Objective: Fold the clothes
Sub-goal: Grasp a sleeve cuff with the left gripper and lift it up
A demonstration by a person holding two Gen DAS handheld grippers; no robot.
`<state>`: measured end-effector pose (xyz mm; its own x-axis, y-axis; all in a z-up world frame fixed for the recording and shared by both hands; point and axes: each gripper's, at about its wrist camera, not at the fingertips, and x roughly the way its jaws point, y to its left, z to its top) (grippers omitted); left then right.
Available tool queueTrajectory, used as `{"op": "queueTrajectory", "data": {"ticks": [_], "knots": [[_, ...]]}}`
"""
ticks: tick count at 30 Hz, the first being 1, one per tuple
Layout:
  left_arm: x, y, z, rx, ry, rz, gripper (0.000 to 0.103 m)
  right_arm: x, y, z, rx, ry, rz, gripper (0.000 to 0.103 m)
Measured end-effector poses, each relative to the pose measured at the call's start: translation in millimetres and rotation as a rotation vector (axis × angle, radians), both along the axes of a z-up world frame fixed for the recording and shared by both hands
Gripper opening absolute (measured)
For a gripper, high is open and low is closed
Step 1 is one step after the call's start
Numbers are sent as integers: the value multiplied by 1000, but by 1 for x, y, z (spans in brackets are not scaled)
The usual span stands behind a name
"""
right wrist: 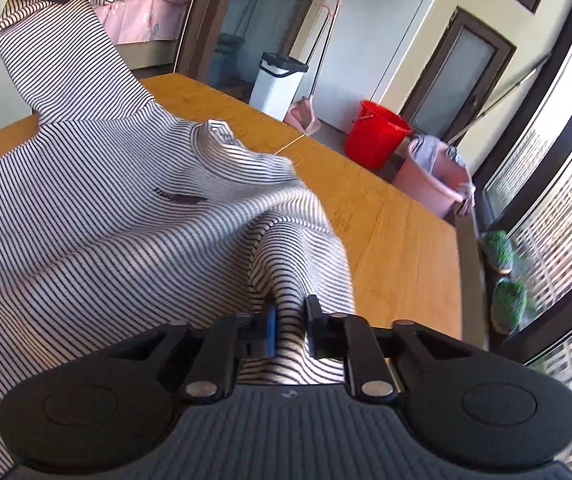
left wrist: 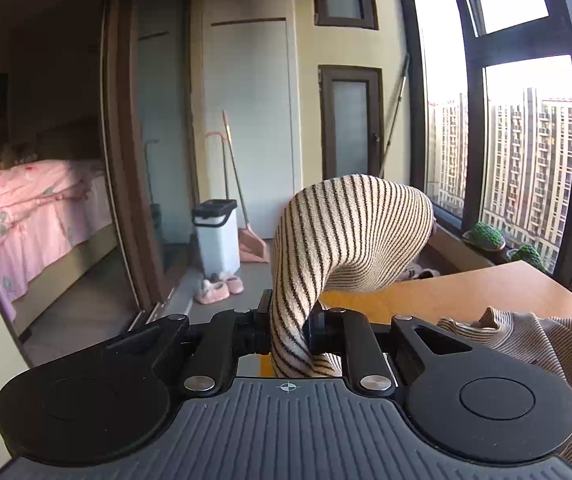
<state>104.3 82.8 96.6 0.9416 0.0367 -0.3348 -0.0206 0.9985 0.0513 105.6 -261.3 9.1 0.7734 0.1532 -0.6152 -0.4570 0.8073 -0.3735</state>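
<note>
Striped sweater (right wrist: 98, 184) pinched by both grippers, bare table (right wrist: 398, 248) edge rightward

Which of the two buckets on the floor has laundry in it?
The pink bucket, nearer the window, holds grey cloth; the red bucket beside it shows none.

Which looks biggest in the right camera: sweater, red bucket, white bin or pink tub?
1. sweater, though it is nearest the camera.
2. red bucket, white bin and pink tub look about alike; distances differ, so I won't rank them.
</note>
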Motion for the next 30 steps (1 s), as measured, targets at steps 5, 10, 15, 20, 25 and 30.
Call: {"op": "queueTrajectory", "data": {"ticks": [5,10,15,20,25,30], "knots": [[6,6,-7,-26,8,28,17,25,-19,55,103,-124,-97,4],[8,10,-18,-52,37,55,17,44,-28,26,100,-21,-174,4],[5,6,-20,-49,37,38,17,28,-47,-7,147,113,-220,5],[1,-19,-7,-47,8,-56,17,0,-55,-16,162,124,-221,5],[-5,-39,6,-79,-1,-139,17,-23,-52,33,323,-9,-156,28],[-9,-47,8,-87,6,-188,17,-32,-41,86,699,-10,46,61]]}}
